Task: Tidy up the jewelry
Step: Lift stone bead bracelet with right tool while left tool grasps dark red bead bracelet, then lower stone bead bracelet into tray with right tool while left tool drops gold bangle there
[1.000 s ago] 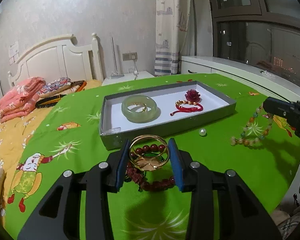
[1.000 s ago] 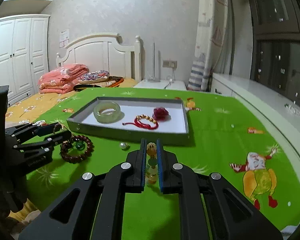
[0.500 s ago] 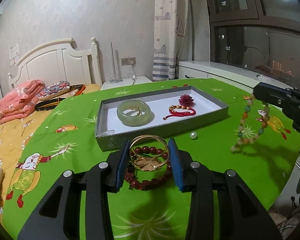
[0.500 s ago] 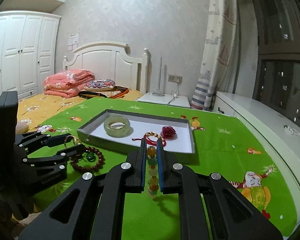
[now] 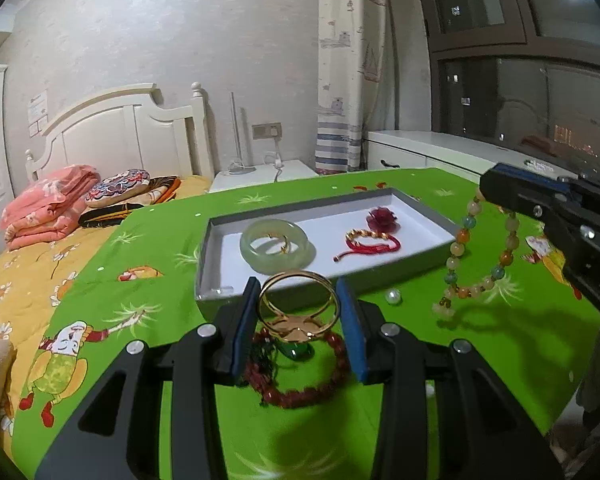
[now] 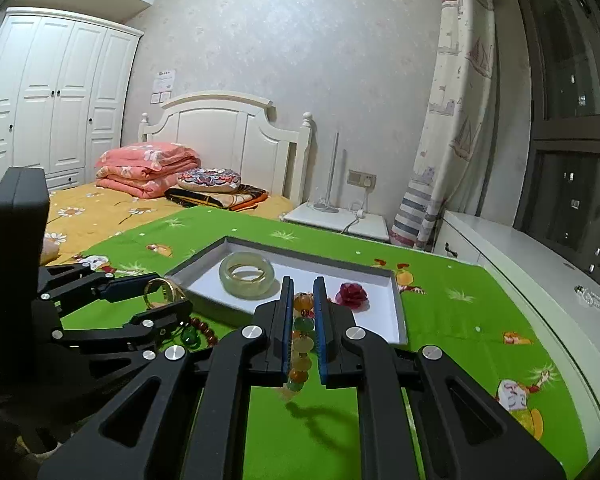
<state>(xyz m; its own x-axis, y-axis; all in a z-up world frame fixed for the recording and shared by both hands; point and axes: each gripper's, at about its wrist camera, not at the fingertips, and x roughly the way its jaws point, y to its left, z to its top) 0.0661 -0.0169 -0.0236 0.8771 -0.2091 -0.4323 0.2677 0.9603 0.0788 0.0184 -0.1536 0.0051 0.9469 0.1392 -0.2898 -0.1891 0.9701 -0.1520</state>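
Tools: two, the left tool (image 5: 298,312) clamped on one gold bangle (image 5: 298,300) and the right tool (image 6: 303,320) clamped on one multicoloured bead bracelet (image 5: 480,256). One grey tray (image 5: 416,258) on the surface (image 5: 160,240) contains three items: one jade bangle (image 5: 276,245), one red cord bracelet (image 5: 370,242) and one dark red rose ornament (image 5: 381,218). On the surface by the tray's near edge: one dark red bead bracelet (image 5: 300,390) and one loose pearl (image 5: 393,298).

I see a bed (image 6: 100,216) w/ white headboard (image 6: 224,128), folded pink blanket (image 6: 148,168) & patterned pillow (image 6: 209,179) on it. White wardrobe (image 6: 56,100) far left, nightstand (image 6: 336,222) beside bed, striped curtain (image 6: 448,120), dark window (image 5: 520,80) at right.
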